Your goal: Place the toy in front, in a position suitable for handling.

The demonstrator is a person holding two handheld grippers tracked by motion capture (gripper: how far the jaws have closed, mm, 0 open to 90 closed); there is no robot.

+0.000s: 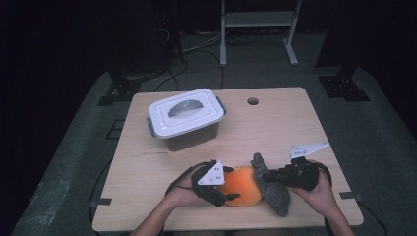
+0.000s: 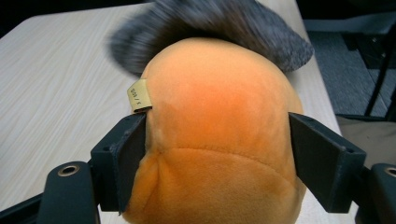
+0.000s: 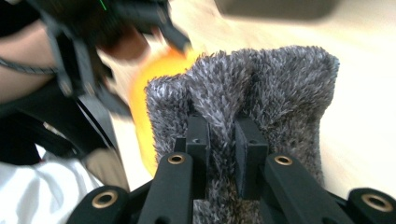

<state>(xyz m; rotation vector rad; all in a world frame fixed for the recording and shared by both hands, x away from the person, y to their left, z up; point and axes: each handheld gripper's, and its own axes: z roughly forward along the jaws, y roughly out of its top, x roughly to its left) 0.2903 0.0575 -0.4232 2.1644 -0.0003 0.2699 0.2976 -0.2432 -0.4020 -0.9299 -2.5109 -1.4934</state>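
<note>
Between left claw [image 2: 217, 154] jaws: round orange plush [image 2: 219, 135]; fuzzy grey cloth [image 3: 261, 93] pinched.

room: dark | floor: grey carpet [image 1: 383, 132] | furniture: wooden table [image 1: 275, 123], white metal frame [image 1: 258, 29] behind

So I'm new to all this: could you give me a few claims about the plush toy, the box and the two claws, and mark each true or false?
1. The right claw pinches the grey fuzzy piece. True.
2. The white lid lies beside its box. False: it sits on the dark box.
3. The orange plush sits between the left claw's jaws. True.
4. The box stands between the two claws. False: it stands farther back on the table.
5. The grey piece touches the orange plush. True.
</note>
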